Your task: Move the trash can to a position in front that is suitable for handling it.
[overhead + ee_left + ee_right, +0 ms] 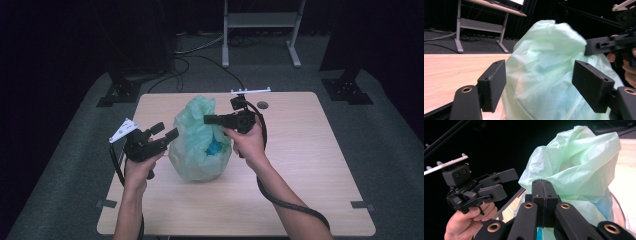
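One pale green plastic bag [200, 142] stands bulging near the middle of the wooden table [310, 165], something blue inside it. The right gripper [209, 119], jaws pressed together, appears to pinch a fold of the bag's upper edge; the left gripper [170, 135] hangs just beside the bag, jaws spread, touching nothing. Should that thin film slip free, the mouth may sag shut. The left gripper view shows its pads [495, 83] clear of the plastic, a gap the high view blurs.
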`<state>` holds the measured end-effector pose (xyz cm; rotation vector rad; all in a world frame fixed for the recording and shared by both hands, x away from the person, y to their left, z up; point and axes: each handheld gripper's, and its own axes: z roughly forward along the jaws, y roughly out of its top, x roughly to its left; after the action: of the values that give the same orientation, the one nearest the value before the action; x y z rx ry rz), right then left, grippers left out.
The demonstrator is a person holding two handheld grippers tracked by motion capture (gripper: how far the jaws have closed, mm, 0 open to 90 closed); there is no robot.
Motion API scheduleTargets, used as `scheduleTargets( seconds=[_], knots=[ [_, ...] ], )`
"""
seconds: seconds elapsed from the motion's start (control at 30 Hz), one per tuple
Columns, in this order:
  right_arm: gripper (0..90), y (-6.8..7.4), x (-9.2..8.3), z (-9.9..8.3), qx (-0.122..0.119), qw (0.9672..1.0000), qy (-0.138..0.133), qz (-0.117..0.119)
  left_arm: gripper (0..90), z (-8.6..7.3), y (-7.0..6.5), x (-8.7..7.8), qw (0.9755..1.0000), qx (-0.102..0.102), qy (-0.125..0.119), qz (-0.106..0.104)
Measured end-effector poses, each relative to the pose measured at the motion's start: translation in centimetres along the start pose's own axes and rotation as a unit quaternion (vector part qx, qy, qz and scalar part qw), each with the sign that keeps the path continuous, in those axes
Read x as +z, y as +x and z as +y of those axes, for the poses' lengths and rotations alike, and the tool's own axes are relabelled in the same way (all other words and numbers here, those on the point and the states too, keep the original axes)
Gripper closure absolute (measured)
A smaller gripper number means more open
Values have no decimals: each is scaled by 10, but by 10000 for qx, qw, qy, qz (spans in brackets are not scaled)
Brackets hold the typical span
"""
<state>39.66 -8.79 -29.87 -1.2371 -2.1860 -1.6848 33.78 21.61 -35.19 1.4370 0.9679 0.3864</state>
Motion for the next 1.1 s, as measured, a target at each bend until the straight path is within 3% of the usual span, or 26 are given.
scheduleTargets(
  seconds=[0.17, 0.7, 1.1],
  knots=[
    [900, 1, -9, 6, -20, 9999, -144, 2, 201, -1, 4, 1, 9998, -197, 21, -20],
    [900, 5, -47, 23, -50, 9973, -733, 17, 171, 1, 5, 0, 9996, -274, 43, 41],
    [900, 5, -69, 28, -57, 9947, -1021, -44, 171, 0, 4, 3, 9996, -235, 135, 16]
  ],
)
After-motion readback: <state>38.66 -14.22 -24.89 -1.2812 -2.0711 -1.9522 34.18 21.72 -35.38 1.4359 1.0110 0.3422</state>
